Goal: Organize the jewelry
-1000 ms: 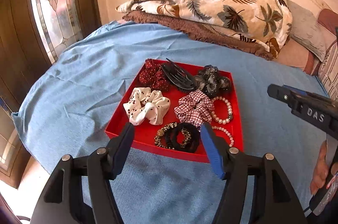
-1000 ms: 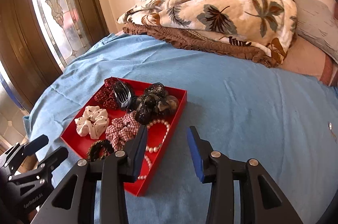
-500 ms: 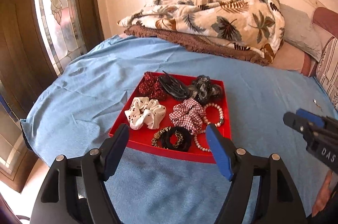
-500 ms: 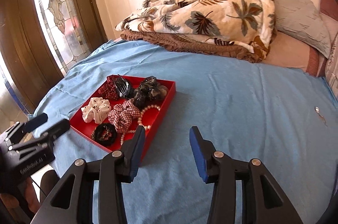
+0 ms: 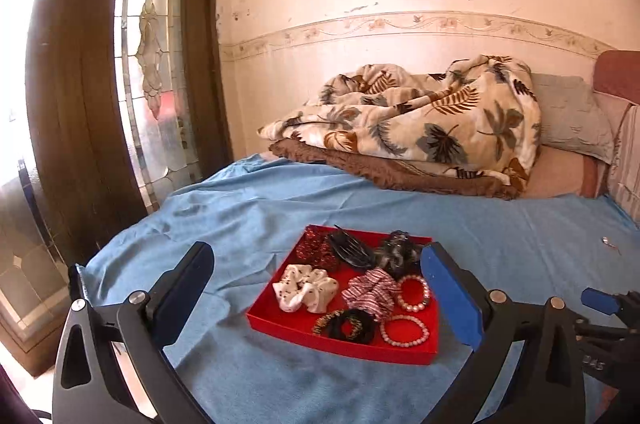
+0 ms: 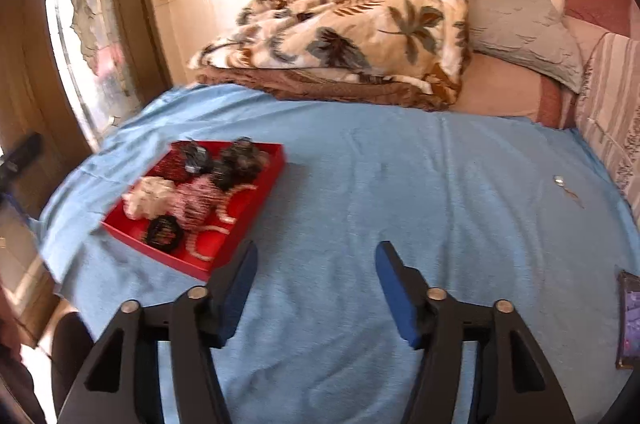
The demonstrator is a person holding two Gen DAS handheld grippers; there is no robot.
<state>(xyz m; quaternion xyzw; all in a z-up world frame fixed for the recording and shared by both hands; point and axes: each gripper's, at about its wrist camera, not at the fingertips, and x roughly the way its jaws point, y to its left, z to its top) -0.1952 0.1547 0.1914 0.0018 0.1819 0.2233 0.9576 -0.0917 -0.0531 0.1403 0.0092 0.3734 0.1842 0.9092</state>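
Note:
A red tray point(image 5: 280, 327) lies on the blue bed sheet point(image 5: 240, 216); it also shows in the right wrist view point(image 6: 276, 166). It holds a white scrunchie point(image 5: 306, 288), a plaid scrunchie point(image 5: 370, 292), a red dotted scrunchie point(image 5: 316, 250), a black claw clip point(image 5: 350, 250), a dark scrunchie point(image 5: 396, 254), a black and gold hair tie point(image 5: 346, 324) and two pearl bracelets point(image 5: 404, 332). My left gripper point(image 5: 316, 288) is open and empty, back from the tray. My right gripper point(image 6: 314, 280) is open and empty over bare sheet, right of the tray. A small silver piece point(image 6: 559, 180) lies on the sheet at far right.
A leaf-print blanket point(image 5: 420, 120) on a brown throw and pillows point(image 6: 520, 28) fill the bed's far end. A stained-glass door point(image 5: 148, 64) stands at the left. A dark phone-like object point(image 6: 630, 320) lies at the right edge of the sheet.
Both grippers have pulled back and risen away from the tray, so it looks smaller. Both remain open and empty.

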